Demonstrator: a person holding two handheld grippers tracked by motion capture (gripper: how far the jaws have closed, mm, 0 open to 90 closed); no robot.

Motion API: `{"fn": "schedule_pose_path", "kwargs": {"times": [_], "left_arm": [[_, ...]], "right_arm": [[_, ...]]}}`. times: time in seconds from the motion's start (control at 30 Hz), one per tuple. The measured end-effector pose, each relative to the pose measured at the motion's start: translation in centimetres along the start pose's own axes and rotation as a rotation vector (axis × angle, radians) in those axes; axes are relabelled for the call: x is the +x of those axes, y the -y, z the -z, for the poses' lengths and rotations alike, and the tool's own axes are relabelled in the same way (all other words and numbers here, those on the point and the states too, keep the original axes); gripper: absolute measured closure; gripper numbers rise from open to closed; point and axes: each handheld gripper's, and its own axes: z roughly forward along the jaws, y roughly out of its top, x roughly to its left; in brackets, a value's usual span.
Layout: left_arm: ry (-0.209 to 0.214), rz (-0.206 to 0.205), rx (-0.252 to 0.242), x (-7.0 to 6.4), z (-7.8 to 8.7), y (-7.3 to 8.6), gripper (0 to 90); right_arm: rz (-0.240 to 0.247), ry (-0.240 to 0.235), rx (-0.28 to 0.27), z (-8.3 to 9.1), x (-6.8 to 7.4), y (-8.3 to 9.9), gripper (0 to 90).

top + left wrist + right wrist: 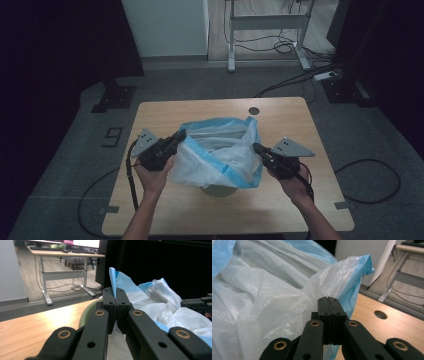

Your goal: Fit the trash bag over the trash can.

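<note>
Plastic bag (220, 155), white w/ blue rim, is held open over a green bin (220, 190) at bench (200, 112) centre. Left gripper (179, 135) & right gripper (256, 148) are each clamped on opposite rim edges.

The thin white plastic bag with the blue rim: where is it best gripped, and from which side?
By the blue rim, pinched from opposite sides. The white plastic bag with the blue rim is limp film over a pale green container; its hem is the firmest edge. The left gripper and right gripper clamp it there, which probably holds the mouth open.
</note>
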Motion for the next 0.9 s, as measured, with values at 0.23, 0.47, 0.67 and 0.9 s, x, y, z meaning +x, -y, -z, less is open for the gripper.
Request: {"fn": "schedule_pose_path", "kwargs": {"times": [0.23, 0.47, 0.67, 0.9], "left_arm": [[-0.060, 0.039, -0.010, 1.9, 0.0, 0.5, 88.8], [-0.083, 0.089, 0.025, 3.7, -0.2, 2.1, 88.6], [-0.097, 0.115, 0.064, 4.6, -0.2, 3.0, 88.5], [-0.094, 0.150, 0.121, 5.1, -0.6, 4.5, 88.0]], "right_arm": [[-0.013, 0.064, -0.020, -0.8, -1.2, -0.1, 88.3], [-0.087, 0.069, 0.022, -2.4, -2.8, 1.1, 88.2], [-0.132, 0.059, 0.061, -3.4, -3.6, 2.7, 88.2], [-0.152, 0.030, 0.076, -3.6, -3.8, 3.5, 88.1]]}}
